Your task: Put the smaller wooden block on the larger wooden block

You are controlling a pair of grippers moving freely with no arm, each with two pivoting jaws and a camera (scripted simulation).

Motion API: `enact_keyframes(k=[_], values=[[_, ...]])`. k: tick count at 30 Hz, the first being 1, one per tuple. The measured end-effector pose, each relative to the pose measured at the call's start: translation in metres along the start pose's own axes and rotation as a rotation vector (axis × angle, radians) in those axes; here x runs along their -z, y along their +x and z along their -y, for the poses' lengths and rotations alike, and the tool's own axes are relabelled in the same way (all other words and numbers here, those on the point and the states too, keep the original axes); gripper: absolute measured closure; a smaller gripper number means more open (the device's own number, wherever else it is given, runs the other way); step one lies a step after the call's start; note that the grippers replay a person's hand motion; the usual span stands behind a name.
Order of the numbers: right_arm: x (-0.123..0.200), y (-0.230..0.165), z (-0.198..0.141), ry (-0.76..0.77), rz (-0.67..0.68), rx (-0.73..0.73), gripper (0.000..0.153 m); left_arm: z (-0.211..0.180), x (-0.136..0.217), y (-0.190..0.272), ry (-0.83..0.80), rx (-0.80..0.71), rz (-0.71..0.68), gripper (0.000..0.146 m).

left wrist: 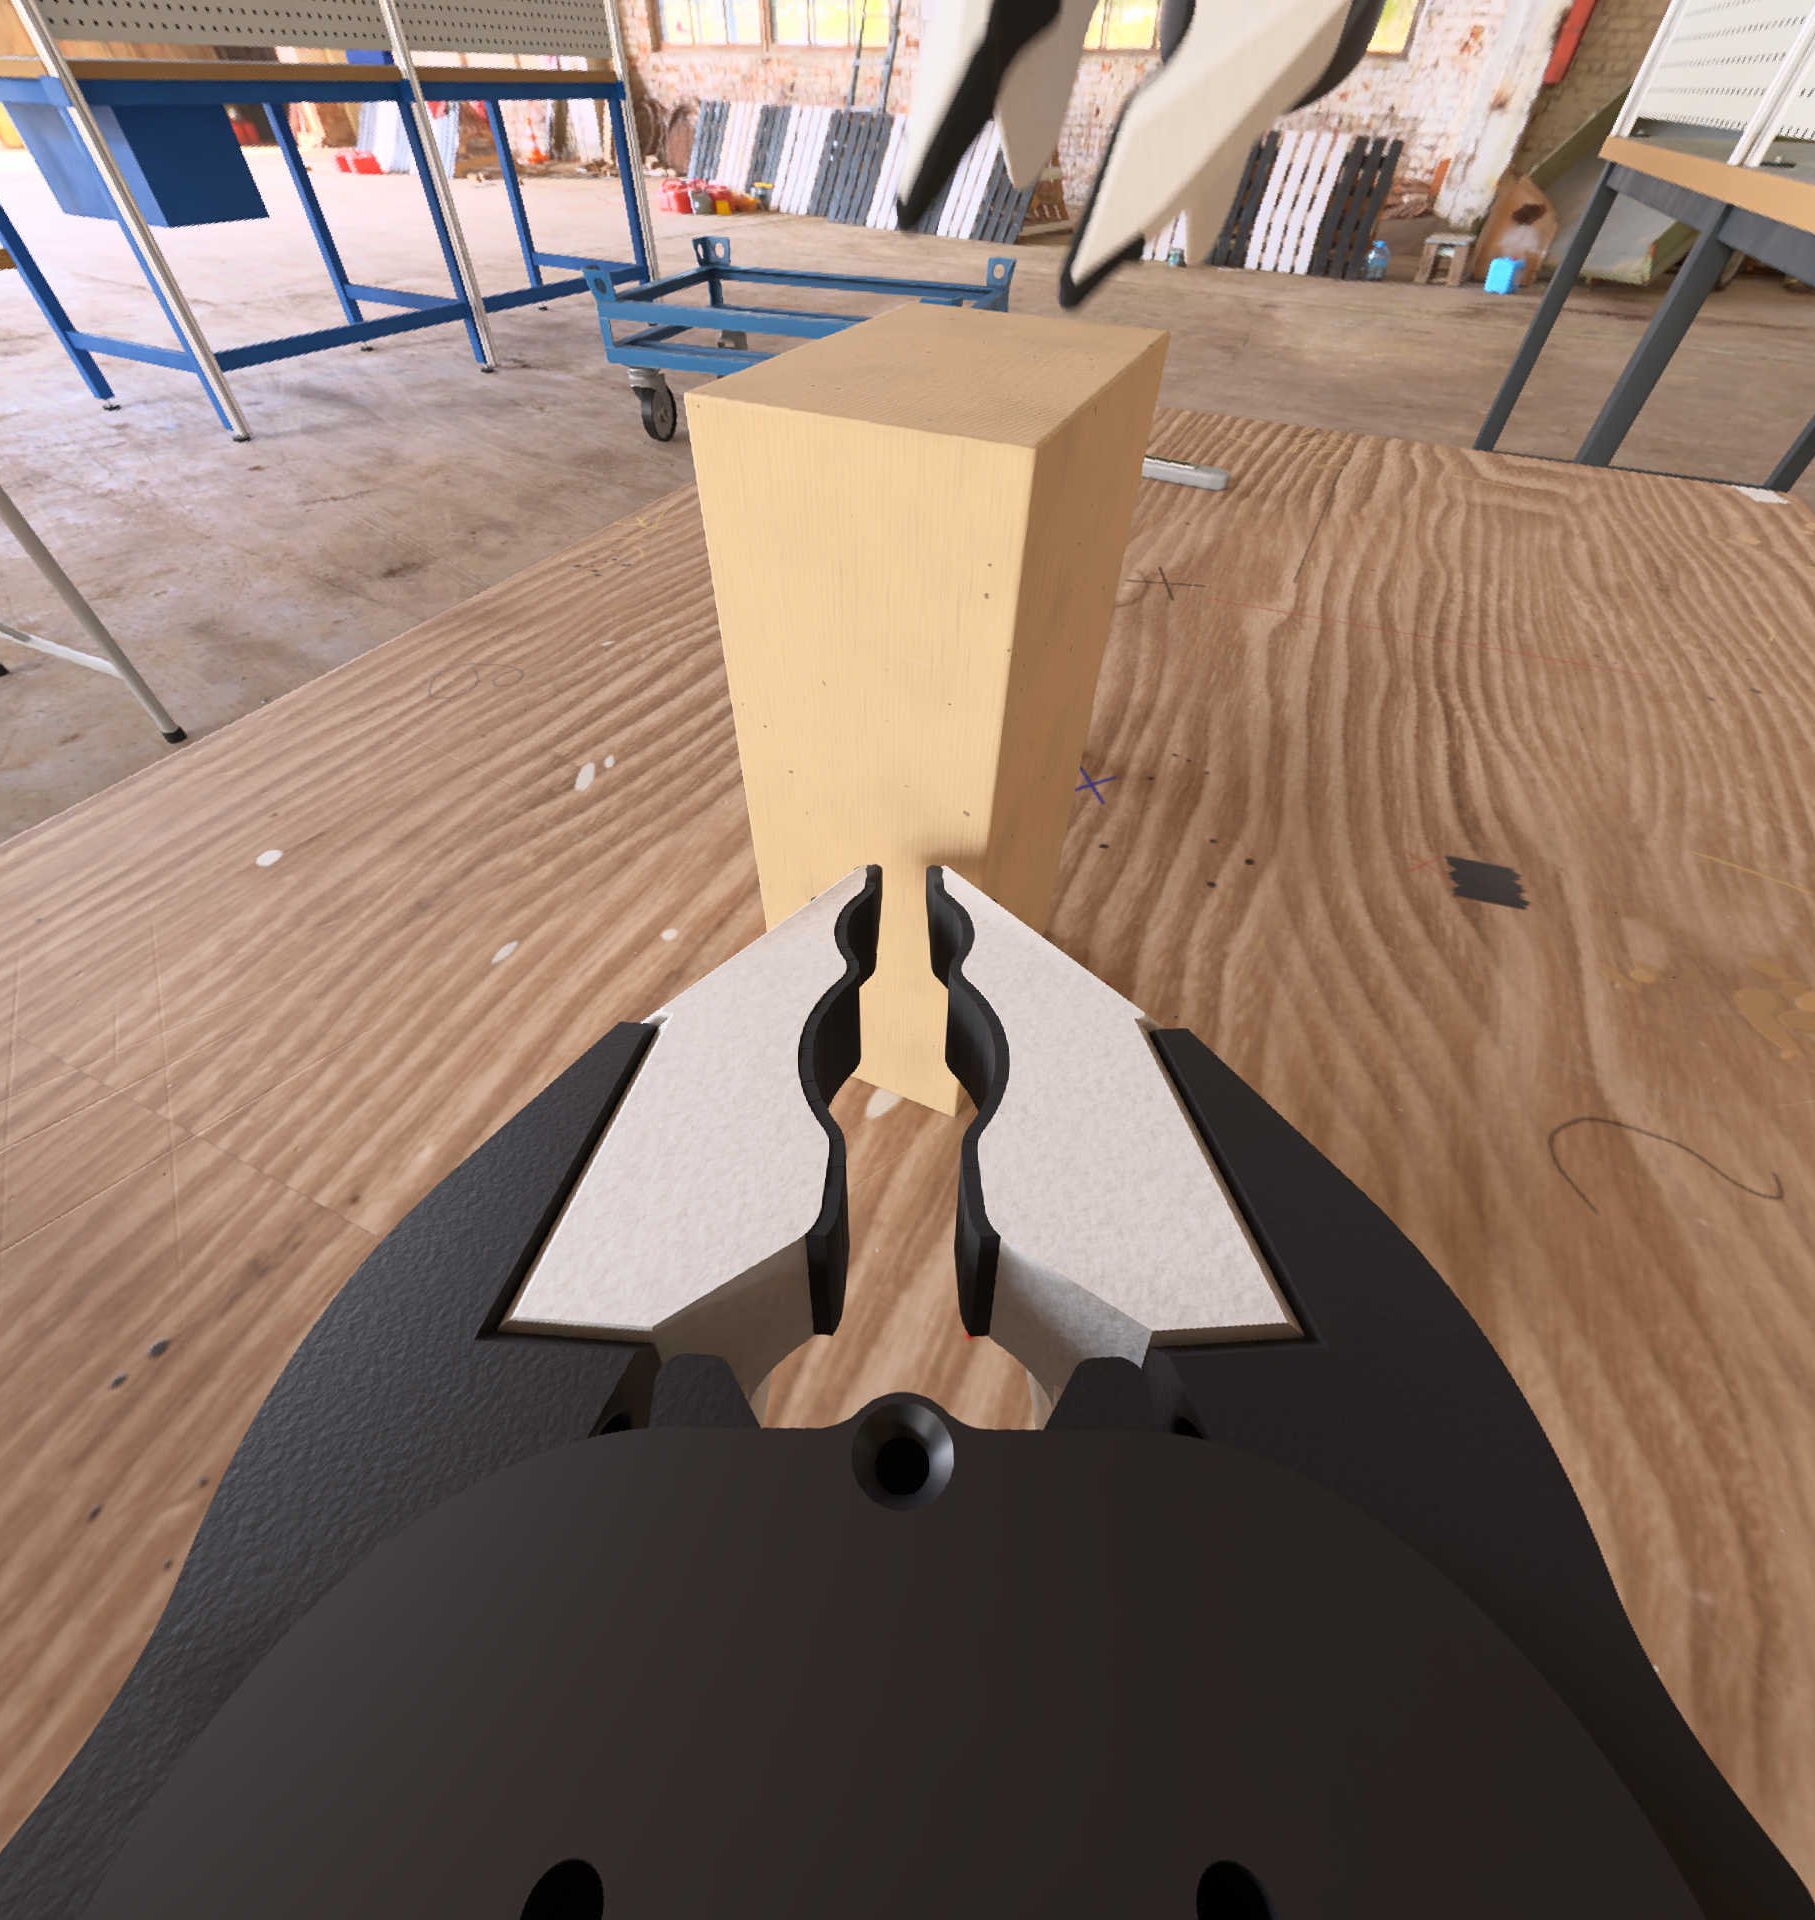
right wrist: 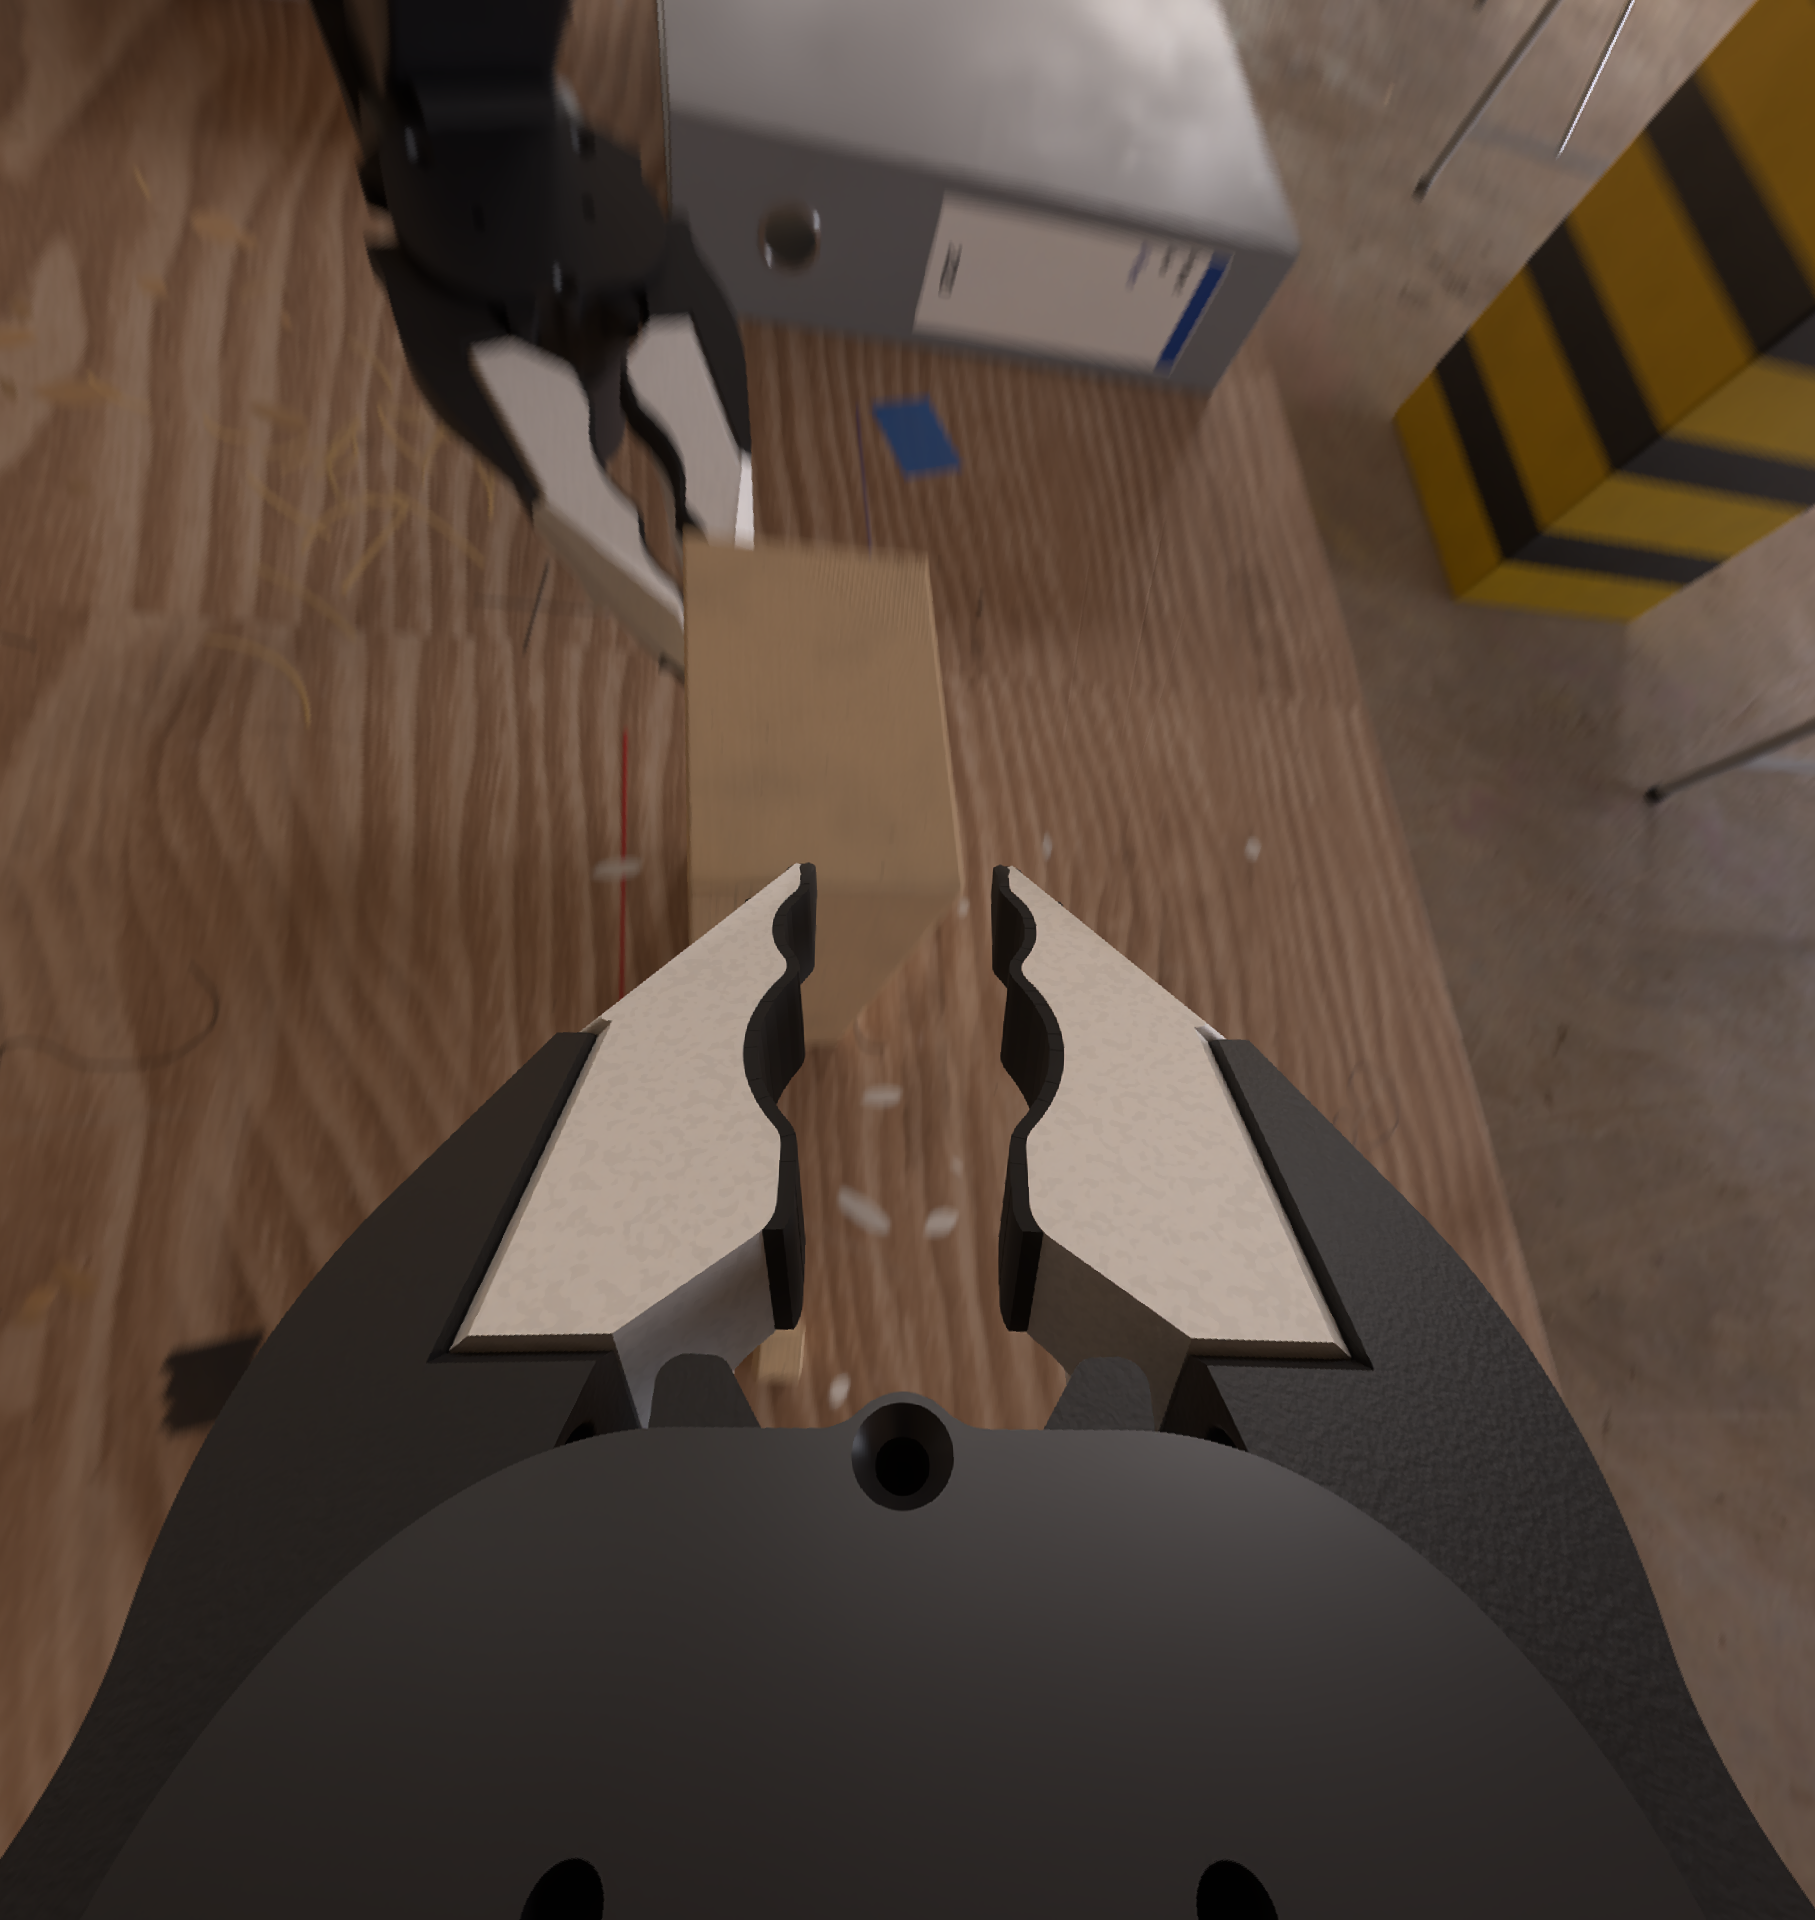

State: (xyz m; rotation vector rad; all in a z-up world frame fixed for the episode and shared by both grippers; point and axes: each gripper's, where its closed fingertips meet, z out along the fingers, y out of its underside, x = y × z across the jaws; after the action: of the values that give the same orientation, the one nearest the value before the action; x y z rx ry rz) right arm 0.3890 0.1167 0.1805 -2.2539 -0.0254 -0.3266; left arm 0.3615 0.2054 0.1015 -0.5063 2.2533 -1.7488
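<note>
The tall wooden block (left wrist: 908,665) stood upright on the plywood bench (left wrist: 1454,727), away from its edges, with the left tongs (left wrist: 903,878) nearly closed and empty just before it and the right tongs (right wrist: 903,878) open, empty, above its top.

A grey box (right wrist: 976,177) sits at the bench's (left wrist: 1505,727) far edge, a blue patch (right wrist: 913,436) near it; a blue trolley (left wrist: 789,312) stands beyond on the floor.
</note>
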Motion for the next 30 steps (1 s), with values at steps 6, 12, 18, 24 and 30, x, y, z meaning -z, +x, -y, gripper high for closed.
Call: enact_keyframes(k=[6, 12, 18, 24, 30], values=[[0.011, -0.025, -0.109, -0.255, 0.137, -0.089, 0.115, 0.0, -0.001, 0.0, 0.001, 0.0, -0.002, 0.138], [-0.001, -0.039, -0.176, -0.385, 0.159, -0.186, 0.111, -0.001, 0.001, -0.002, 0.005, 0.01, 0.007, 0.138], [-0.015, -0.044, -0.195, -0.428, 0.165, -0.19, 0.122, -0.002, 0.001, -0.002, 0.0, 0.01, 0.006, 0.138], [-0.016, -0.043, -0.186, -0.398, 0.176, -0.193, 0.138, -0.002, 0.0, -0.002, -0.002, 0.008, 0.004, 0.138], [-0.001, -0.024, -0.093, -0.125, 0.122, -0.125, 0.138, -0.002, 0.0, -0.001, -0.001, 0.008, 0.001, 0.138]])
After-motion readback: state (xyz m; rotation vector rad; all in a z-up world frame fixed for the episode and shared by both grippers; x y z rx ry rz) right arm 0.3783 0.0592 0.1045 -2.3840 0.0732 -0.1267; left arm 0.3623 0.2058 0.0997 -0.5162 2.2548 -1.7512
